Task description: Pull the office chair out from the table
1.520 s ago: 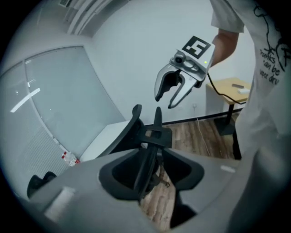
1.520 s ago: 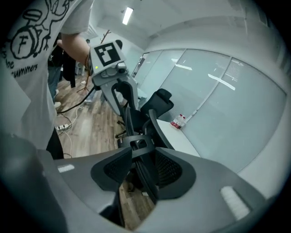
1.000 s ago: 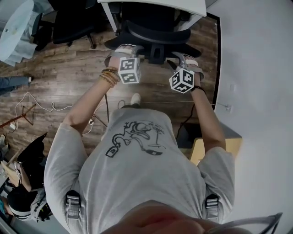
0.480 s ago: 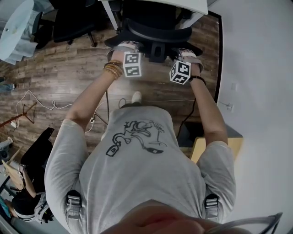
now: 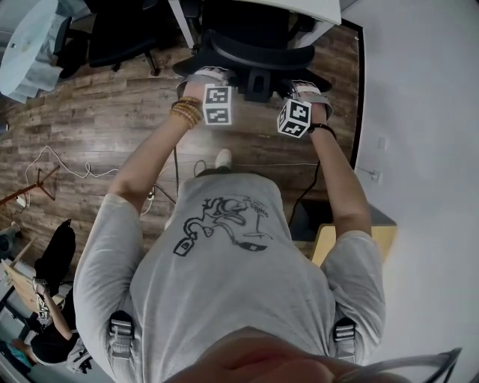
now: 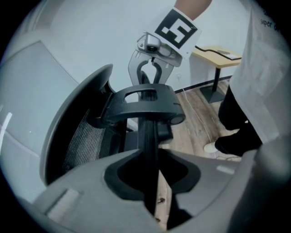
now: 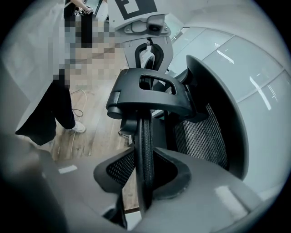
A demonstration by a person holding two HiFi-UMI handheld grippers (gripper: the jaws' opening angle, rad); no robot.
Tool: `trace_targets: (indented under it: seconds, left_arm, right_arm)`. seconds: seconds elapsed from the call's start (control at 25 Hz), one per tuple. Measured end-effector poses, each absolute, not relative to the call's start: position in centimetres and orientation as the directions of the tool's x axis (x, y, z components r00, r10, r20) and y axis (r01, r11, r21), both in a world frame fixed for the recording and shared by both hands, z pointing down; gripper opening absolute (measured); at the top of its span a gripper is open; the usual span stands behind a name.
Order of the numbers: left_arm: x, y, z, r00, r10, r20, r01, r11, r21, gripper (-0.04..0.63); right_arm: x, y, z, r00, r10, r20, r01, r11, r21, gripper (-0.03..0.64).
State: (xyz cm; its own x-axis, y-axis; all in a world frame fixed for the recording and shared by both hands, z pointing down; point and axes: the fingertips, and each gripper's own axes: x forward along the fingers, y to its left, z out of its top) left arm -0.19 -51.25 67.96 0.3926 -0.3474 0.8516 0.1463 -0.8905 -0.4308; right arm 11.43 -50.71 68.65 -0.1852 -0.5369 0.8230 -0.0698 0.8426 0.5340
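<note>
A black mesh-backed office chair is tucked under the white table at the top of the head view. Both grippers reach down onto the top of its backrest. The left gripper straddles the backrest's thin top rim, and its jaws are closing with a sliver of floor still showing beside the rim. The right gripper straddles the same rim further right, its jaws also closing around the mesh edge. Each gripper view shows the other gripper across the chair's black bracket.
A second dark chair stands at the upper left. Cables trail over the wooden floor. A white wall runs close on the right, with a small wooden side table by it. Another person is at the lower left.
Both grippers have sunk forward onto the top of the chair's backrest, mostly in the first half second. The chair has not moved.
</note>
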Motion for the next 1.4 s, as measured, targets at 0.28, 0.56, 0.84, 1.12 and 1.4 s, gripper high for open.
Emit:
trace_targets:
  seconds: [0.28, 0.56, 0.84, 1.12, 1.4]
  left_arm:
    - [-0.7, -50.5, 68.2, 0.385, -0.350, 0.854, 0.139, -0.893, -0.428, 0.094]
    - [-2.1, -49.4, 68.0, 0.378, -0.345, 0.859, 0.142, -0.895, -0.422, 0.095]
    - [-2.5, -46.9, 68.1, 0.377, -0.341, 0.861, 0.146, -0.896, -0.419, 0.095]
    - [-3.7, -45.2, 67.6, 0.376, -0.326, 0.867, 0.140, -0.905, -0.401, 0.095]
    - [-2.8, -41.8, 67.9, 0.405, -0.319, 0.857, 0.134, -0.906, -0.401, 0.095]
  right_arm:
    - [10.9, -49.7, 68.9, -0.186, -0.537, 0.823, -0.075, 0.843, 0.533, 0.107]
    - [9.5, -48.3, 68.5, -0.198, -0.531, 0.824, -0.090, 0.847, 0.525, 0.106]
    - [9.0, -45.8, 68.7, -0.194, -0.524, 0.829, -0.099, 0.852, 0.515, 0.104]
    - [7.9, -43.9, 68.2, -0.196, -0.509, 0.838, -0.099, 0.861, 0.499, 0.104]
    - [8.8, -41.0, 68.6, -0.188, -0.506, 0.842, -0.101, 0.863, 0.496, 0.104]
